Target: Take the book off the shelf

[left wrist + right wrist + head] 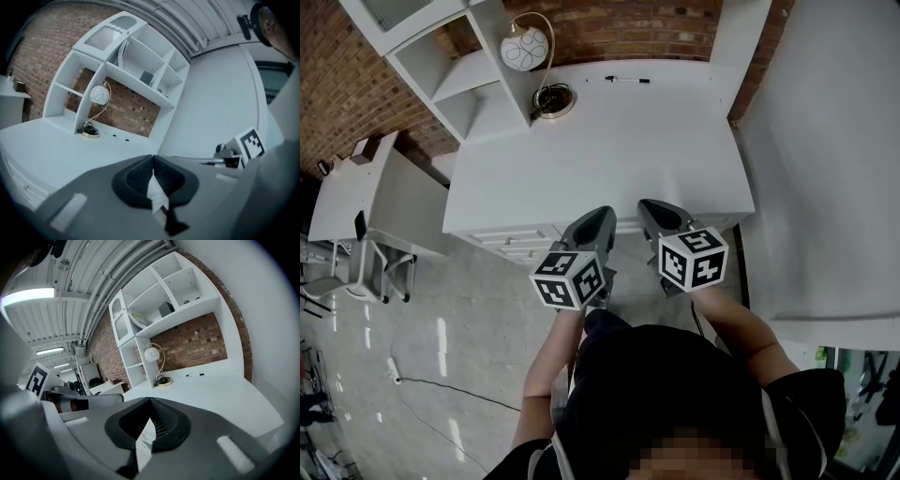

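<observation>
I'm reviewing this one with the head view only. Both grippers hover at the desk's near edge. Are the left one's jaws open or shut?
Observer: The left gripper is shut. Its own view shows the jaws together with nothing between them.
Reviewer: And the right one?
Observer: The right gripper is shut too, and empty.
Reviewer: What's on the upper shelf? My view cuts it off.
Observer: A dark boxy item stands there, with pale flat items leaning beside it. They are too small to identify further.
</observation>
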{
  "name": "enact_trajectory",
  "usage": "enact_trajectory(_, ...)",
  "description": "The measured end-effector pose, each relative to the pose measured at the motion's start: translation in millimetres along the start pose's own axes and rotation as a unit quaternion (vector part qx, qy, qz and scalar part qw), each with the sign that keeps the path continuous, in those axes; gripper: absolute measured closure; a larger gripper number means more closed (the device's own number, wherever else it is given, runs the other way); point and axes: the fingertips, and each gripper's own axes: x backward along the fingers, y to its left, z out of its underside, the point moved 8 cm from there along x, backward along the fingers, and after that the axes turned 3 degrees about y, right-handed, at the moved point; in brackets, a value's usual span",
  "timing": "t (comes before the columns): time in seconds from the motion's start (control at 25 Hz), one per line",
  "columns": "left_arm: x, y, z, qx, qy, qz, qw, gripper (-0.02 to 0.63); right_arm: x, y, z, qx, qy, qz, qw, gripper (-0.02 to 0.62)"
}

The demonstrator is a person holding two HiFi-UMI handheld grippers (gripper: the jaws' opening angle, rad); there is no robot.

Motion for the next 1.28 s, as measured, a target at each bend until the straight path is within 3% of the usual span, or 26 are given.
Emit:
enact_trajectory(0.72,-15,114,-53,0.001,0.024,0.031,0.9993,0.604,-110,38,-39,-0.009,0.005,0.028,1.0,0.601)
enact_trajectory(1.28,-3,178,-88,-0.011,0.022,0.045,0.9987,0.604,-164,78,-62,0.0,-0.007,0.042,0.999,0.601)
